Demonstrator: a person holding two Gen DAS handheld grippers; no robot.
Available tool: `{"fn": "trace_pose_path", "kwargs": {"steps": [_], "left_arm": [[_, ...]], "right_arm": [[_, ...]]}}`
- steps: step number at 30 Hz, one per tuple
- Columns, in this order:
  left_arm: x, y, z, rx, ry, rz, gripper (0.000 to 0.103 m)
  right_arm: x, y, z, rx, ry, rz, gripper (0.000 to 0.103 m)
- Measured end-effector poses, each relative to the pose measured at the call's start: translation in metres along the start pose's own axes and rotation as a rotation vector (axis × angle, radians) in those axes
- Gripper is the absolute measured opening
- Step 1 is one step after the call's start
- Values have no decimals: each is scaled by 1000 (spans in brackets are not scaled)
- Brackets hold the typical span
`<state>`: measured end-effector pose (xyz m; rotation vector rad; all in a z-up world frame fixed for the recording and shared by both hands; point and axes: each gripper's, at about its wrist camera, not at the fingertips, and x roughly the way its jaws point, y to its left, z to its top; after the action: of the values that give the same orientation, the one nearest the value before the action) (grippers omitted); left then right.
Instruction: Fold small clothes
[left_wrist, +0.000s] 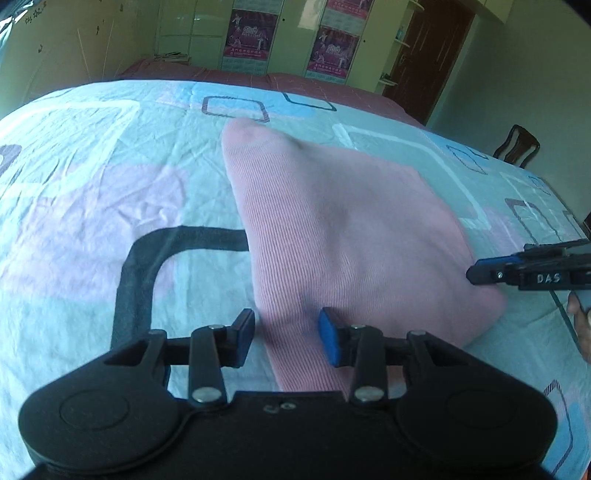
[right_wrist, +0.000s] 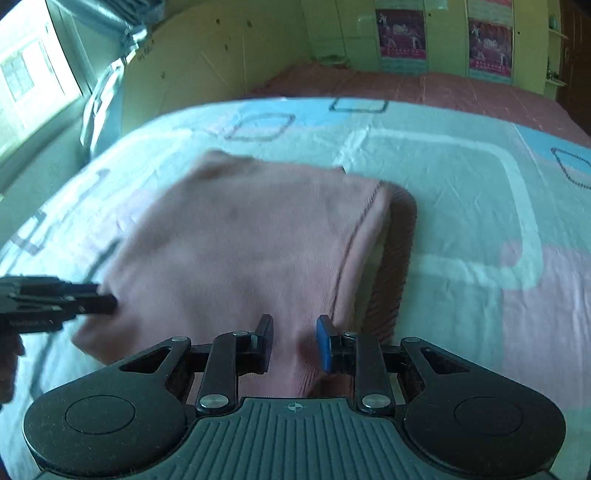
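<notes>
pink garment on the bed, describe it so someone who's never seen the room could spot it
Find the bed's patterned sheet of pale blue, pink and white blocks. Mid-sheet lies the pink garment, finely ribbed knit. It is the only plain, solid-coloured cloth there, with both grippers at its near edge.

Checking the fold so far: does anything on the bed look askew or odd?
The pink garment lies skewed across the bedsheet, and at its right edge the layers do not line up: a darker ribbed layer sticks out.
</notes>
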<state>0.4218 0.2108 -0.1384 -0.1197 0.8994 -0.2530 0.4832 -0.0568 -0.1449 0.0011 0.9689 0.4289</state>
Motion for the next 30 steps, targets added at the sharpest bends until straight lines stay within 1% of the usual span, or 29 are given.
{"fn": "trace_pose_path", "kwargs": {"steps": [1,4,9,11,12,13,14,15,16,17,18,19,20,21,22,23,24,26,27,28,29,30], "left_arm": [[-1,-2,-4,-8,-1,-3,37],[-1,-14,-11,29,-3,45,38],[-10,-27,-22,37,-20,101,38],[-16,-31,-24,29,-33,118,37],[-20,-33,-25,31,-40,131,39],[-23,-36,-26,32,-49,143,45],[-25,-39,-27,36,-58,159,69],[-30,-44,-30,38,-89,197,81],[-35,-48,-33,41,-129,238,84],[-38,-52,-35,45,-150,279,85],[-41,-55,-37,47,-152,312,85],[-44,-58,-39,44,-149,326,85],[-51,-58,-41,39,-144,296,81],[-59,-59,-44,36,-157,232,81],[-65,-63,-48,41,-166,220,33],[-66,-67,-51,55,-149,233,4],[-70,-69,-55,51,-166,244,0],[-79,-76,-63,65,-189,263,1],[-85,-81,-66,61,-211,265,8],[-91,-86,-69,44,-229,266,61],[-99,-92,-72,23,-266,299,102],[-109,-100,-77,23,-320,330,102]], "right_arm": [[4,-1,-3,0,-1,-21,25],[0,-6,-8,52,-14,-14,25],[-11,0,-17,23,-21,-29,25],[-20,-2,-20,40,-59,-28,25],[-26,-2,-22,47,-79,-26,25],[-31,-2,-23,52,-97,-29,25],[-35,-3,-25,55,-109,-34,25],[-39,-3,-27,60,-122,-43,26],[-42,-3,-29,62,-131,-62,41],[-45,-2,-31,66,-149,-97,65],[-50,-1,-36,65,-195,-134,100],[-54,-1,-39,54,-226,-148,103],[-56,-2,-41,47,-221,-146,103],[-58,-3,-44,50,-213,-133,103],[-62,-4,-48,59,-210,-113,103],[-66,-4,-51,64,-210,-103,103],[-70,-4,-56,63,-215,-99,103],[-84,-5,-67,64,-229,-91,103],[-90,-5,-72,67,-235,-83,103],[-97,-4,-78,72,-244,-86,103],[-103,-4,-82,75,-256,-96,103],[-112,-2,-88,80,-271,-113,103]]}}
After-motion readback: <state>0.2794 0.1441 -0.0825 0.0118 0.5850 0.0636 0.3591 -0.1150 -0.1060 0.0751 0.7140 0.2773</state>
